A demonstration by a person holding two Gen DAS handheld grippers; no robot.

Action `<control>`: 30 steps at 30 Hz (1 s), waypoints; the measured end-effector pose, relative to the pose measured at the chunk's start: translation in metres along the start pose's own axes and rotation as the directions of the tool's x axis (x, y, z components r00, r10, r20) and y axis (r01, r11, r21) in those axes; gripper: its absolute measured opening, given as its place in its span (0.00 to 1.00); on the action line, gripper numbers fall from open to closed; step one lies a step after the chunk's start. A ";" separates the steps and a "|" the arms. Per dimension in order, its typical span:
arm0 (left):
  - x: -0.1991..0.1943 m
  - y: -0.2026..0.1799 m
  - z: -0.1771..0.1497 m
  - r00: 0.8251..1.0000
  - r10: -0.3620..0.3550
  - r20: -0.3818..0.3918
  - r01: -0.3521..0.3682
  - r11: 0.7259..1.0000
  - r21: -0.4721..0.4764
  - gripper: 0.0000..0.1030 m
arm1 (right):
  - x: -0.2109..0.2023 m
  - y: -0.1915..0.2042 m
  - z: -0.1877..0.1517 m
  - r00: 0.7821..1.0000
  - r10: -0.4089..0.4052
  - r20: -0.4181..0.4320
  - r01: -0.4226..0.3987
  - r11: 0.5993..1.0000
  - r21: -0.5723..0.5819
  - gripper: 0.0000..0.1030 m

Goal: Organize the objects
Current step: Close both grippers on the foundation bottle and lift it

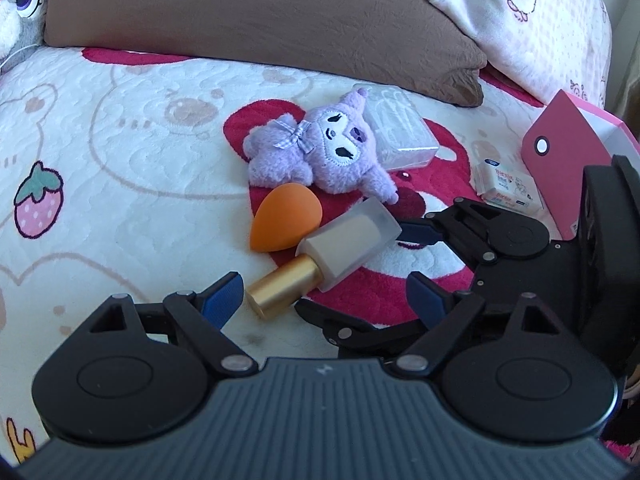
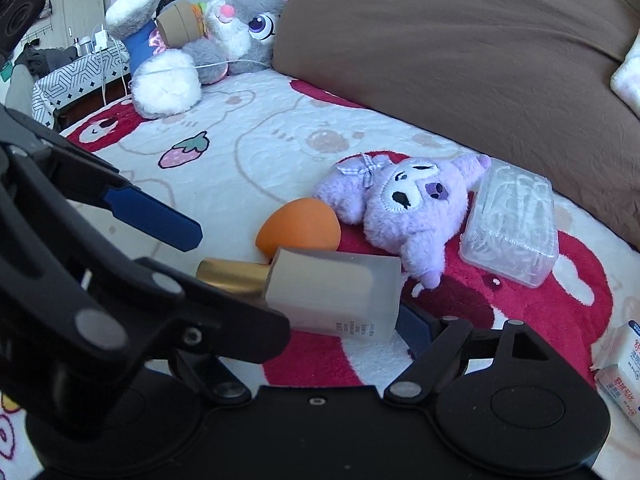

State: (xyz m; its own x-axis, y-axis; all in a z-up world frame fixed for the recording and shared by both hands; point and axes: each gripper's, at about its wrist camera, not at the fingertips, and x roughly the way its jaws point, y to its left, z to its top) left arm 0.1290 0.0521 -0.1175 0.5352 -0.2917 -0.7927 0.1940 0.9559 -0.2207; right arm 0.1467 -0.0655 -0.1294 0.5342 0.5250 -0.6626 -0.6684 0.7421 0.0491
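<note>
A brown pillow [image 1: 256, 20] lies at the far side of the bed cover [image 1: 120, 128]. The left gripper [image 1: 324, 296] and right gripper [image 1: 360, 268] both gape wide around the bottle [image 1: 320, 256], gripping nothing. Beyond it lie the purple toy [image 1: 320, 148], clear box [image 1: 400, 132] and orange sponge [image 1: 286, 216].

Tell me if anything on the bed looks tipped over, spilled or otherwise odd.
Nothing is spilled or broken. The frosted bottle with the gold cap lies on its side on the blanket, not upright, beside the orange sponge. The purple plush lies on its side, partly against the clear plastic box.
</note>
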 end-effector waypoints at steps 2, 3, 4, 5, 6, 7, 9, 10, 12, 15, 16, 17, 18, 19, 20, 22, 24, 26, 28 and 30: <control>0.004 0.001 0.000 1.000 -0.010 -0.013 0.009 1.000 -0.027 0.85 | 0.001 0.002 -0.002 1.000 -0.014 0.011 0.014 1.000 -0.020 0.83; 0.006 0.002 0.000 1.000 -0.003 -0.011 0.002 0.999 -0.035 0.85 | 0.000 0.004 -0.003 1.000 -0.023 0.016 0.023 0.999 -0.029 0.81; 0.006 0.002 0.000 1.000 0.003 -0.007 -0.003 0.999 -0.037 0.85 | 0.000 0.004 -0.004 0.999 -0.032 0.021 0.032 0.999 -0.033 0.80; 0.008 0.002 0.000 1.000 0.009 -0.001 -0.009 0.999 -0.040 0.84 | 0.000 0.005 -0.003 0.999 -0.043 0.023 0.044 0.998 -0.035 0.76; 0.009 0.004 0.001 1.000 0.012 0.004 -0.012 0.999 -0.053 0.84 | -0.001 0.005 -0.004 0.998 -0.055 0.026 0.056 0.998 -0.036 0.71; 0.010 0.006 0.001 1.000 0.011 0.009 -0.010 0.997 -0.077 0.84 | -0.002 0.004 -0.005 0.998 -0.063 0.031 0.064 0.997 -0.038 0.69; 0.010 0.013 0.003 1.000 -0.005 0.024 0.009 0.990 -0.140 0.84 | -0.004 0.002 -0.006 0.998 -0.058 0.038 0.060 0.998 -0.035 0.69; 0.010 0.016 0.003 0.999 -0.013 0.031 0.018 0.986 -0.167 0.83 | -0.004 0.000 -0.007 0.998 -0.056 0.040 0.057 0.998 -0.031 0.69; 0.009 0.020 0.004 0.999 -0.029 0.042 0.037 0.976 -0.213 0.81 | -0.005 -0.001 -0.007 0.997 -0.060 0.043 0.061 0.998 -0.025 0.69; 0.007 0.019 0.002 0.998 -0.045 0.044 0.054 0.970 -0.237 0.80 | -0.009 0.001 -0.007 0.996 -0.079 0.040 0.080 0.996 -0.031 0.68; 0.007 0.017 0.001 0.998 -0.048 0.043 0.056 0.969 -0.240 0.80 | -0.010 0.001 -0.008 0.996 -0.084 0.038 0.086 0.996 -0.035 0.68; 0.008 0.015 0.000 0.998 -0.051 0.039 0.059 0.969 -0.241 0.80 | -0.013 0.002 -0.009 0.995 -0.092 0.032 0.094 0.995 -0.041 0.68; 0.008 0.011 -0.002 0.998 -0.054 0.034 0.060 0.969 -0.239 0.80 | -0.016 0.002 -0.010 0.995 -0.101 0.022 0.101 0.994 -0.045 0.68; 0.008 0.006 -0.004 0.998 -0.055 0.028 0.060 0.971 -0.232 0.80 | -0.019 0.002 -0.011 0.994 -0.108 0.011 0.108 0.993 -0.044 0.68; 0.008 0.001 -0.006 0.998 -0.060 0.024 0.064 0.973 -0.223 0.80 | -0.023 0.002 -0.013 0.993 -0.114 -0.001 0.114 0.993 -0.042 0.68; 0.007 -0.007 -0.010 0.997 -0.073 0.015 0.075 0.976 -0.206 0.80 | -0.033 -0.001 -0.018 0.993 -0.119 -0.015 0.119 0.993 -0.020 0.68; 0.006 -0.014 -0.012 0.996 -0.087 0.007 0.087 0.975 -0.204 0.80 | -0.043 -0.008 -0.024 0.994 -0.107 -0.023 0.108 0.993 0.037 0.68; 0.005 -0.017 -0.014 0.994 -0.109 0.021 0.111 0.961 -0.253 0.80 | -0.053 -0.014 -0.031 0.994 -0.112 -0.015 0.113 0.990 0.079 0.67; 0.009 -0.015 -0.015 0.989 -0.145 0.016 0.142 0.932 -0.335 0.79 | -0.058 -0.016 -0.037 0.990 -0.140 0.000 0.139 0.986 0.092 0.67; 0.014 -0.016 -0.016 0.990 -0.139 0.009 0.132 0.918 -0.375 0.76 | -0.057 -0.017 -0.041 0.984 -0.180 0.004 0.179 0.981 0.080 0.67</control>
State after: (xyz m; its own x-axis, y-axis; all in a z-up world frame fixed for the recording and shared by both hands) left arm 0.1200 0.0330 -0.1337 0.5101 -0.4220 -0.7495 -0.0594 0.8520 -0.5202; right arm 0.1066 -0.1250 -0.1233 0.6482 0.3844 -0.6573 -0.5184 0.8551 -0.0111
